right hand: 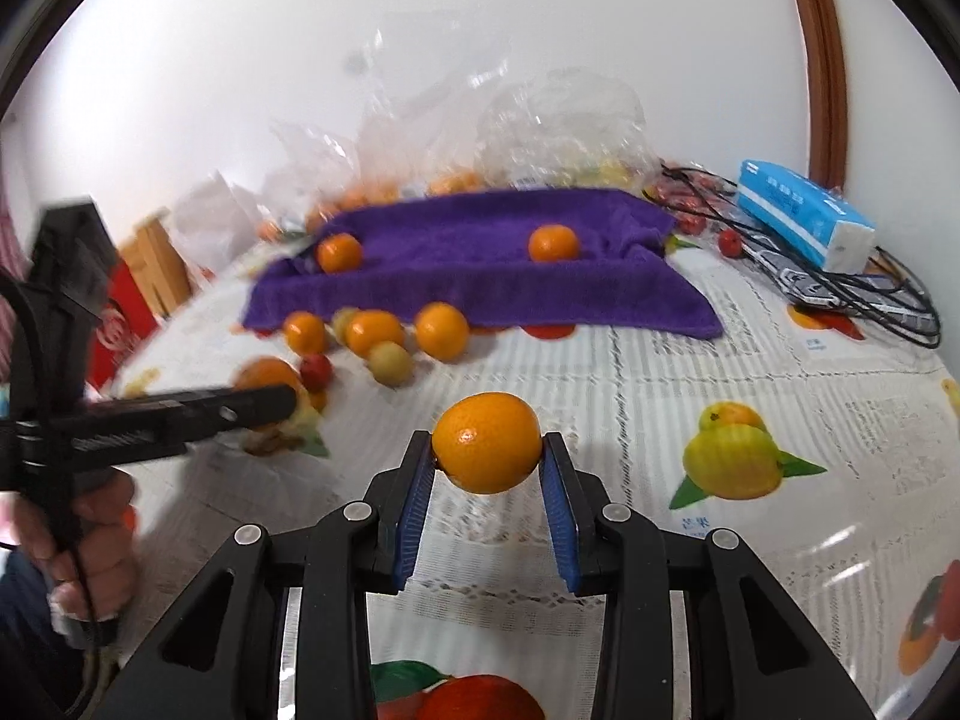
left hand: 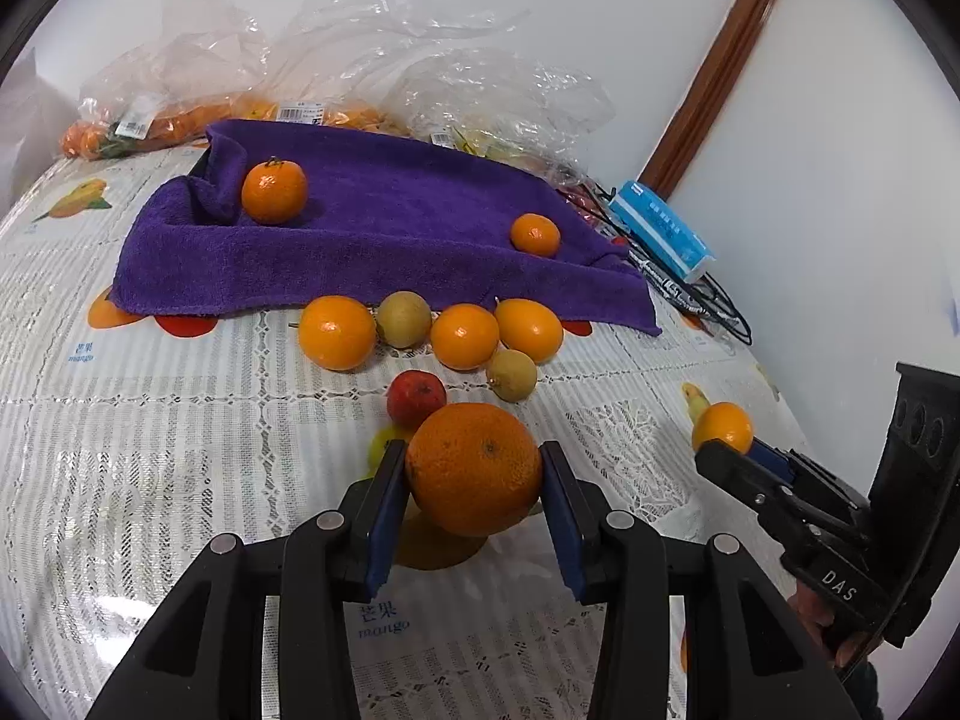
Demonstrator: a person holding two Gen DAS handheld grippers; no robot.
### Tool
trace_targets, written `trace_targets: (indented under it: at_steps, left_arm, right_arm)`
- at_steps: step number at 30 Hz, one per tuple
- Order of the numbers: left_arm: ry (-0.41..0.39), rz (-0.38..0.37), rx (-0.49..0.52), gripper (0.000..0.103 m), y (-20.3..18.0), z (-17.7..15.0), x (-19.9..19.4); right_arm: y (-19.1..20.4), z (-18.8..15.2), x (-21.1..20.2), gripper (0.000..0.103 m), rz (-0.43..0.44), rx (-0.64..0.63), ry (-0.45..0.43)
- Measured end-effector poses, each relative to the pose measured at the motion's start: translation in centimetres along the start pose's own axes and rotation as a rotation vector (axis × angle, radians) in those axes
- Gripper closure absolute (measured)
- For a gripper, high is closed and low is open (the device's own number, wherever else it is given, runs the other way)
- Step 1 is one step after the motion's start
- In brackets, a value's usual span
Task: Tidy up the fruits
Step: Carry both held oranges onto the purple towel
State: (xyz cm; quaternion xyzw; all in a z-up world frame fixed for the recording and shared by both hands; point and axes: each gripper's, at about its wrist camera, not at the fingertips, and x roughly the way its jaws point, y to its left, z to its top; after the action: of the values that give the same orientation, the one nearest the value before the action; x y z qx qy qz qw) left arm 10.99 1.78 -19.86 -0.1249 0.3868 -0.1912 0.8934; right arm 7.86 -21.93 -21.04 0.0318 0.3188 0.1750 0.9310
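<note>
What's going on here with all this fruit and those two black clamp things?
A person is sorting fruit with two hand-held grippers. The left gripper grips a large orange; the right gripper grips a smaller orange. Two mandarins already sit on the purple towel; more fruit waits in front of it.

Plastic bags (right hand: 480, 138) and their fruit are blurred.

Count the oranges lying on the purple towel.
2. One orange sits near the purple towel's left fold; the other orange is toward its right end. Folds may hide more.
</note>
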Motion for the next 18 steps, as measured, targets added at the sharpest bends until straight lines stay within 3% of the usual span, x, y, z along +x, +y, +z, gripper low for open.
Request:
trace_targets:
  at_steps: [3,11,14,18]
  left_arm:
    - [0.003,0.039,0.008,0.062,0.3,0.2,-0.5]
    - [-0.111,0.145,0.051,0.062,0.3,3.7,-3.6]
    - [-0.131,0.204,0.033,0.062,0.7,5.2,-4.3]
    - [-0.157,0.226,-0.016,0.062,1.8,6.8,-4.6]
  right_arm:
    - [-0.4,0.4,-0.1,0.067,0.025,0.028,-0.005]
    - [0.2,3.7,-0.2,0.067,0.024,-0.009,-0.072]
    - [0.6,5.7,0.1,0.067,0.011,-0.022,-0.099]
    - [1.1,8.3,1.0,0.067,-0.052,-0.042,-0.109]
